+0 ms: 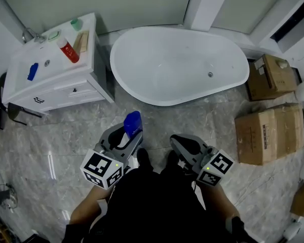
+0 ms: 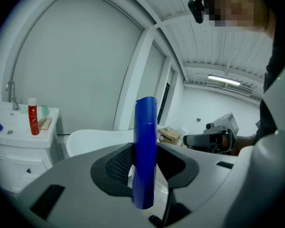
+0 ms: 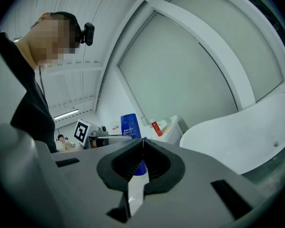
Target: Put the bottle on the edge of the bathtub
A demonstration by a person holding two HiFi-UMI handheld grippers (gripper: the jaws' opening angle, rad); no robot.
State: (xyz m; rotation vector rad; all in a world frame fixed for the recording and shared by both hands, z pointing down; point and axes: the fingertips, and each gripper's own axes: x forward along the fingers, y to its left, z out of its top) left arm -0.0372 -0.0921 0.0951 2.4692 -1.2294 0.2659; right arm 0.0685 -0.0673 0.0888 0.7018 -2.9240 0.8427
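Note:
A blue bottle (image 1: pixel 133 123) stands upright between the jaws of my left gripper (image 1: pixel 127 133), which is shut on it. In the left gripper view the bottle (image 2: pixel 145 146) rises from the dark pads (image 2: pixel 118 164) on both sides. The white oval bathtub (image 1: pixel 177 65) lies ahead on the floor, its near rim a short way beyond both grippers. My right gripper (image 1: pixel 182 143) hangs beside the left one, jaws shut and empty; their tips meet in the right gripper view (image 3: pixel 142 140), where the bottle (image 3: pixel 129 126) shows to the left and the tub (image 3: pixel 247 132) to the right.
A white vanity (image 1: pixel 50 82) stands left of the tub with a red bottle (image 1: pixel 69 50), a small blue item (image 1: pixel 32 71) and a tap on it. Cardboard boxes (image 1: pixel 266 130) are stacked on the marble floor to the right. My dark-clothed body fills the bottom of the head view.

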